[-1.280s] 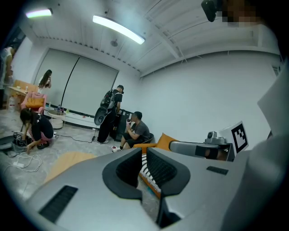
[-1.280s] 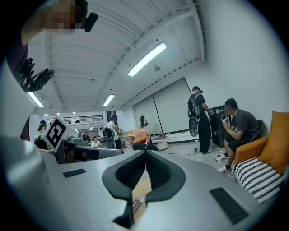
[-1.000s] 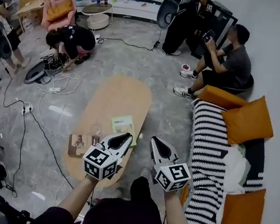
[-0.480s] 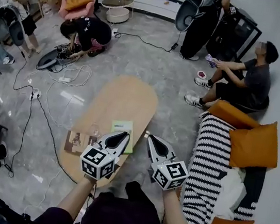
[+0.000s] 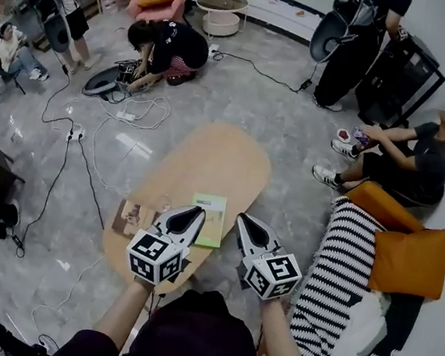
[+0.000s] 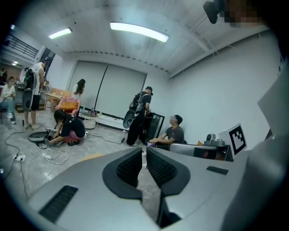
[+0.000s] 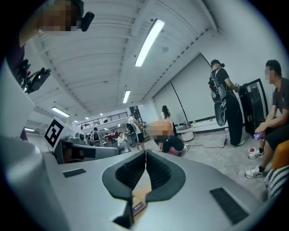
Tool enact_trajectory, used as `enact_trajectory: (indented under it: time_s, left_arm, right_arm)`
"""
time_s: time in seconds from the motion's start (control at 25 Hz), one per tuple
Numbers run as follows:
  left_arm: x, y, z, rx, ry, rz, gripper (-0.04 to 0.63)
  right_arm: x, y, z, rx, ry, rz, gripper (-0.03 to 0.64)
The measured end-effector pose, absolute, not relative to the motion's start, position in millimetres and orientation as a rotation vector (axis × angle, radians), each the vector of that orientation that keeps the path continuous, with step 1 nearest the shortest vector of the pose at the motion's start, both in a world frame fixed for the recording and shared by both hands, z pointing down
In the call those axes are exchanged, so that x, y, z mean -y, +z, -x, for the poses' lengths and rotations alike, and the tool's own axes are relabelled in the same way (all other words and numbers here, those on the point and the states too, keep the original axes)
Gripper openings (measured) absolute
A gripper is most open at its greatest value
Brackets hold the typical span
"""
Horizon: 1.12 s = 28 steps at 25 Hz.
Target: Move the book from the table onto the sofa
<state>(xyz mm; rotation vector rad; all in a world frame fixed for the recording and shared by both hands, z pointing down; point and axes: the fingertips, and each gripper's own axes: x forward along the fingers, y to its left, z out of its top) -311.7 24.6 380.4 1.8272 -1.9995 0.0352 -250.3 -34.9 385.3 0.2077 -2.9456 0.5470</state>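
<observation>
A thin green book point(image 5: 211, 213) lies flat on the near end of the oval wooden table point(image 5: 208, 163). My left gripper point(image 5: 194, 215) hovers over the book's left edge. Its jaws stand a narrow slit apart with nothing between them, as the left gripper view point(image 6: 144, 152) shows. My right gripper point(image 5: 246, 223) hangs just right of the book, past the table's edge, apart from it. The right gripper view point(image 7: 145, 155) shows its pads meeting on nothing. The black-and-white striped sofa point(image 5: 340, 269) stands at the right.
A brown booklet point(image 5: 129, 217) lies on the table's left near corner. Orange cushions point(image 5: 409, 257) and a white cloth point(image 5: 357, 330) lie on the sofa. A person point(image 5: 408, 155) sits beyond the sofa, others stand or crouch farther back. Cables point(image 5: 83, 169) trail over the floor at left.
The view and both grippers have swung left, toward the table. The sofa now sits further right in view and the book lies between the two grippers' tips. Neither gripper's jaws have moved.
</observation>
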Motion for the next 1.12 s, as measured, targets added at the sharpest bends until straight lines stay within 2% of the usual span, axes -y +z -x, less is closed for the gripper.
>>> enact_trajectory:
  time_s: [0.44,1.12]
  left_arm:
    - [-63,404,346,1.981,-0.024,-1.791,0.041]
    - [-14,546,408,1.973,-0.056,-1.525,0.041]
  right_arm:
    - [3,405,277,2.882,0.504,-0.208,0.026]
    - [75,541,333,2.712,0.645,-0.086,0.026]
